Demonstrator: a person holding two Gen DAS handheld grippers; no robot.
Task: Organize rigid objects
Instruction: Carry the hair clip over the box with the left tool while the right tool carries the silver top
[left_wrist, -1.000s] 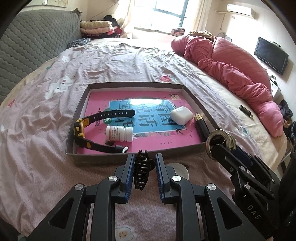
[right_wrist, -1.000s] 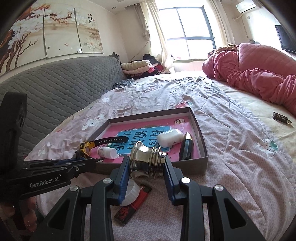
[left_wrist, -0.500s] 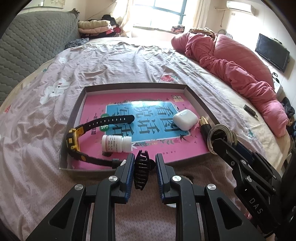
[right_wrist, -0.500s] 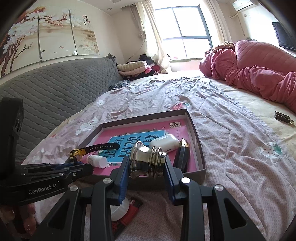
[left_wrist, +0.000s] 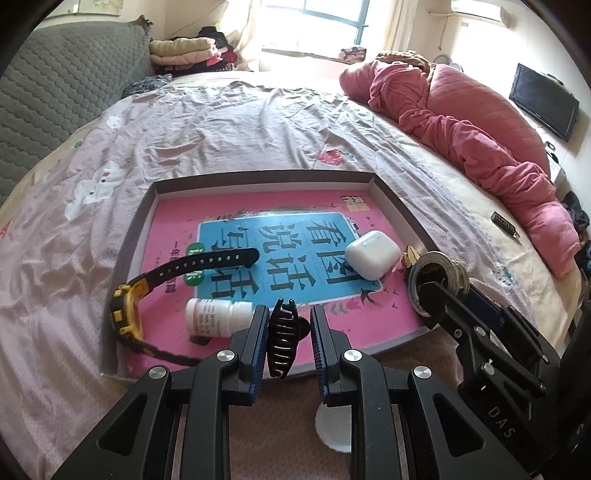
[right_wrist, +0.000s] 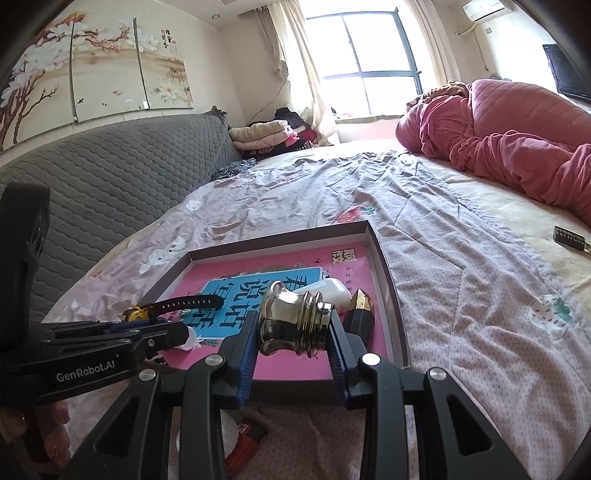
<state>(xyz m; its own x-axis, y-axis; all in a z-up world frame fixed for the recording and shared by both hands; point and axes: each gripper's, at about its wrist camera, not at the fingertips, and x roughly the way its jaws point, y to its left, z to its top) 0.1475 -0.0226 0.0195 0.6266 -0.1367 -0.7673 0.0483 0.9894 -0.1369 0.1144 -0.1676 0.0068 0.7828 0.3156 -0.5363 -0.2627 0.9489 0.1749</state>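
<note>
Between the jaws of the left gripper (left_wrist: 285, 341) hangs a black hair claw (left_wrist: 282, 338), pinched at its sides with the jaws closed to a narrow gap, over the near edge of the tray (left_wrist: 400, 206). The right gripper (right_wrist: 292, 334) has its jaws clamped on a shiny metal fitting (right_wrist: 293, 323), held over the tray's near right part. Inside the tray, on its pink and blue printed liner, four things already lie: a yellow and black watch (left_wrist: 129, 314) at the left, a white pill bottle (left_wrist: 216, 317) just beside the claw, a white earbud case (left_wrist: 373, 254) at the right, and a dark faceted bottle (right_wrist: 360, 314) against the right wall. So the sorting looks well along, with these two pieces about to be set down. Some things are left on the bed: a white disc (left_wrist: 332, 424) and a red and black packet (right_wrist: 245, 441) near the tray's front edge, below the grippers, and a small dark bar (left_wrist: 505, 222) well apart to the right.
</note>
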